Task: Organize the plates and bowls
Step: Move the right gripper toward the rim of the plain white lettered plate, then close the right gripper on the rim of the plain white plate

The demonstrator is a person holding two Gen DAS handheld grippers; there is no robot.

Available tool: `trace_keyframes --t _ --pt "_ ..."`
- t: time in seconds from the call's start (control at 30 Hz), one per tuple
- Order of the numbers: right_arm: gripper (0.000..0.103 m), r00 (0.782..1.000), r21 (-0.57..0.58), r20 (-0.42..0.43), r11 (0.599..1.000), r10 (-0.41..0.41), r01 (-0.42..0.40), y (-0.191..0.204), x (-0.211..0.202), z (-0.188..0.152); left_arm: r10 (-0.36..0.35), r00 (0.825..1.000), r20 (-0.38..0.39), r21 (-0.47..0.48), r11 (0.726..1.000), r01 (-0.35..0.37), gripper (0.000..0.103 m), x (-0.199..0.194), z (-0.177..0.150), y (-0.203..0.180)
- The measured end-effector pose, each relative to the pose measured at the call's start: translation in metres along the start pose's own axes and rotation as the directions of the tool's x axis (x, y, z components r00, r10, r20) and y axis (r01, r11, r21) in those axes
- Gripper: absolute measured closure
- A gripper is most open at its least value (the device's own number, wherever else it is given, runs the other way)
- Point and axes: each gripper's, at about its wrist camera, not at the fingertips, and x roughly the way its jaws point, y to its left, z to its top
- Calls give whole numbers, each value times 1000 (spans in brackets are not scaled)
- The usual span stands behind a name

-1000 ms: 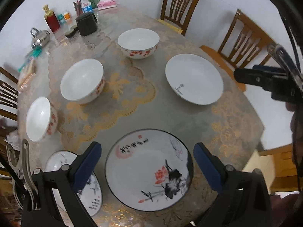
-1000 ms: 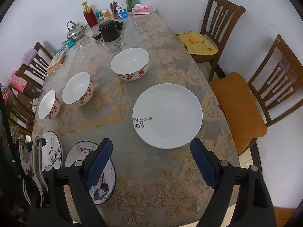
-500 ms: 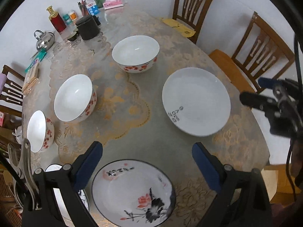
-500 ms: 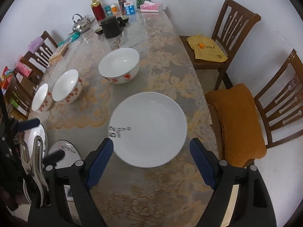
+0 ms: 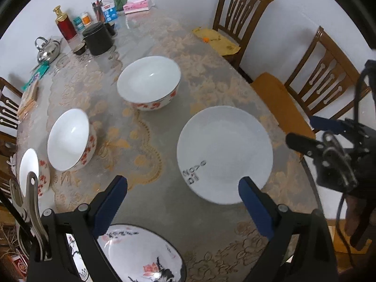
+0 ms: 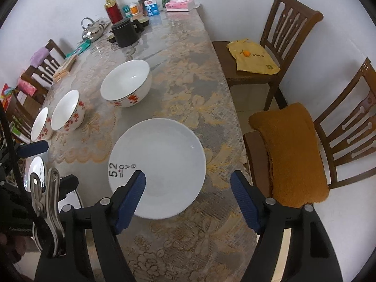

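Note:
A plain white plate (image 6: 162, 162) with black writing lies near the table's right edge. My right gripper (image 6: 188, 188) hangs over its near rim; the jaws are closing and the pads do not touch it. My left gripper (image 5: 183, 197) stands open above bare tablecloth, left of the white plate (image 5: 224, 152), nothing between its fingers. Below it lies a painted lotus plate (image 5: 141, 256), with a second painted plate (image 6: 36, 171) further left. Three red-flowered bowls stand in a row: large (image 5: 149, 82), medium (image 5: 70, 138) and small (image 5: 30, 171).
At the table's far end stand a kettle (image 6: 91, 30), a black canister (image 6: 125, 35), a red bottle (image 6: 112, 9) and a tissue box (image 6: 179, 4). On the right are two wooden chairs, one with a yellow bag (image 6: 253, 56), one with an orange cushion (image 6: 293, 155).
Both grippers have moved to the right along the table. The lotus plate has slid to the bottom of the left view. The right gripper has come over the white plate and its jaws have narrowed.

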Motion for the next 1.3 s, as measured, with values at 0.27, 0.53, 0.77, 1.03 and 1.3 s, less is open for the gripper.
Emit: trace_keyframes --t 0.27,0.53,0.77,1.03,1.3 --pt "26 999 18 -35 1000 3 -3 -13 21 7 7 1000 -27 8 1000 -6 5 22 10 -9" --pt "28 997 19 -71 1000 9 -8 -22 60 4 -20 998 -52 -62 998 17 5 59 17 -2" --pt "28 995 17 -98 1000 8 -6 -26 76 9 4 997 -81 -76 997 -10 7 83 19 -2" --pt "28 993 8 -120 1000 17 -17 -25 89 9 16 991 -132 -75 997 -26 12 109 14 -6" --pt "30 989 20 -145 1000 19 -17 -27 102 8 -16 984 -175 -117 993 -5 19 125 10 0"
